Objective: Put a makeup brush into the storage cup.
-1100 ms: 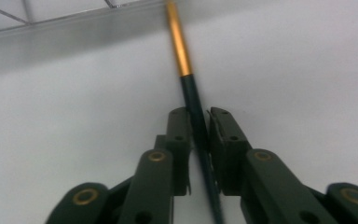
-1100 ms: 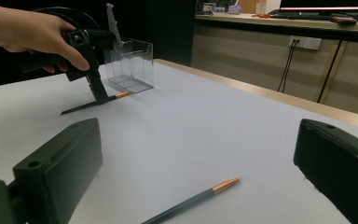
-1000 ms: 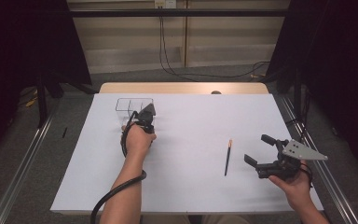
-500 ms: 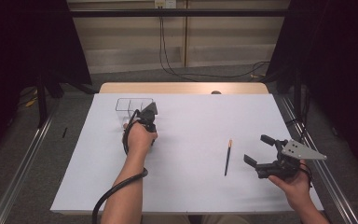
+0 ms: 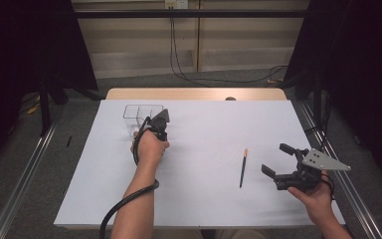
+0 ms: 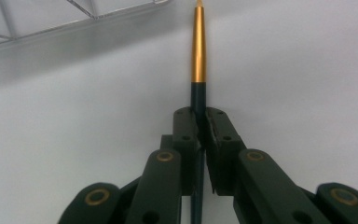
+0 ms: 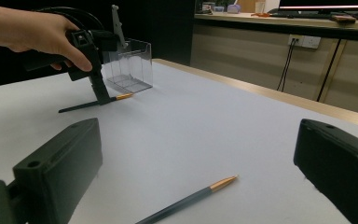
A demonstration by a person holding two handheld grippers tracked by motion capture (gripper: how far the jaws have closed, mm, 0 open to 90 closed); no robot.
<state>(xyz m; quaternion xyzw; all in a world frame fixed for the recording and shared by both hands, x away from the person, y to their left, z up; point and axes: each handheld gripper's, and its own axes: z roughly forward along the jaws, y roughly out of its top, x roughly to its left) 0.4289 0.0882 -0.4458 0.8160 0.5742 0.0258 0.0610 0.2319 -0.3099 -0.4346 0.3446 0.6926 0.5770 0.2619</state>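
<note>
My left gripper (image 6: 200,116) is shut on a dark pen with a gold tip (image 6: 198,56), low over the white table sheet. The gold tip points at the base of a clear plastic box (image 6: 74,18). In the high view the left gripper (image 5: 158,123) stands just right of that clear box (image 5: 142,115), with a hand wrapped round it. A second dark, gold-tipped pen (image 5: 242,167) lies loose on the sheet. My right gripper (image 5: 282,164) hovers to its right, jaws wide open and holding nothing. That loose pen (image 7: 191,198) lies between and ahead of the right jaws.
A white sheet (image 5: 204,134) covers the wooden table, whose far edge (image 5: 194,93) shows bare. The clear box has an inner divider. Cables hang down the back wall (image 5: 179,50). Metal rails (image 5: 25,169) run along both sides of the table.
</note>
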